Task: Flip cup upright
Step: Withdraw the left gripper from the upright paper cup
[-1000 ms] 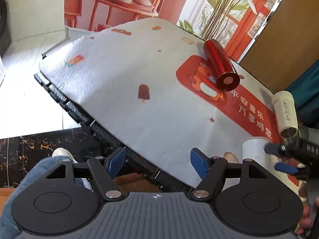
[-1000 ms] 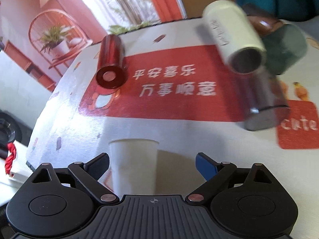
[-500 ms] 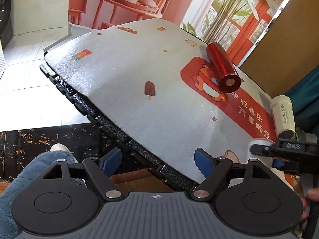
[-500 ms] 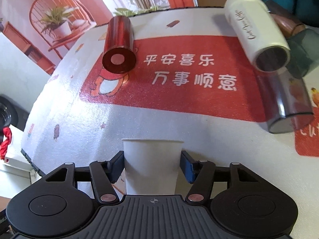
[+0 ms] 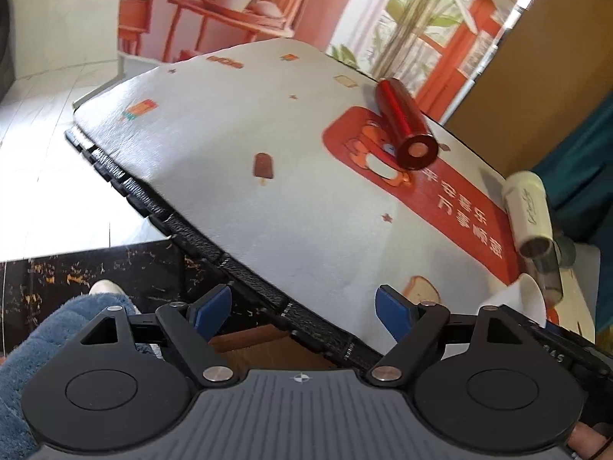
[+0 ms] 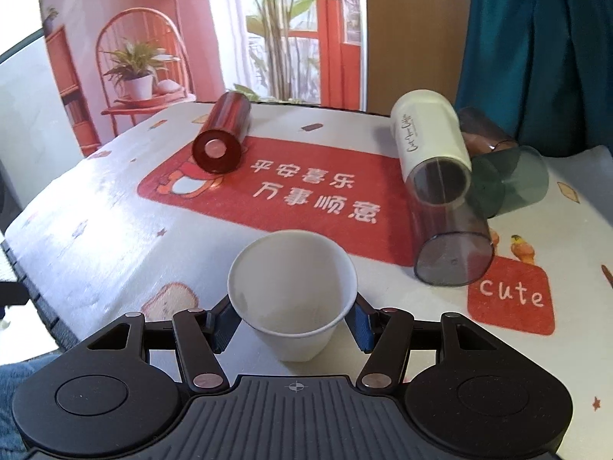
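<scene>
My right gripper (image 6: 293, 318) is shut on a white paper cup (image 6: 291, 291). The cup is held mouth up, tilted toward the camera, just above the table mat (image 6: 115, 230). Its blue pads press both sides of the cup. The cup's rim also shows at the right edge of the left wrist view (image 5: 525, 299). My left gripper (image 5: 302, 303) is open and empty, hanging over the near edge of the table.
A red cylinder cup (image 6: 222, 138) lies on its side at the back left. A white cup (image 6: 429, 142), a clear grey cup (image 6: 452, 245), a green cup (image 6: 509, 180) and a brown cup (image 6: 482, 134) lie at the right.
The right gripper closed on the upside-down paper cup, lifted it and turned it mouth up. The left gripper stayed open and shifted slightly.
</scene>
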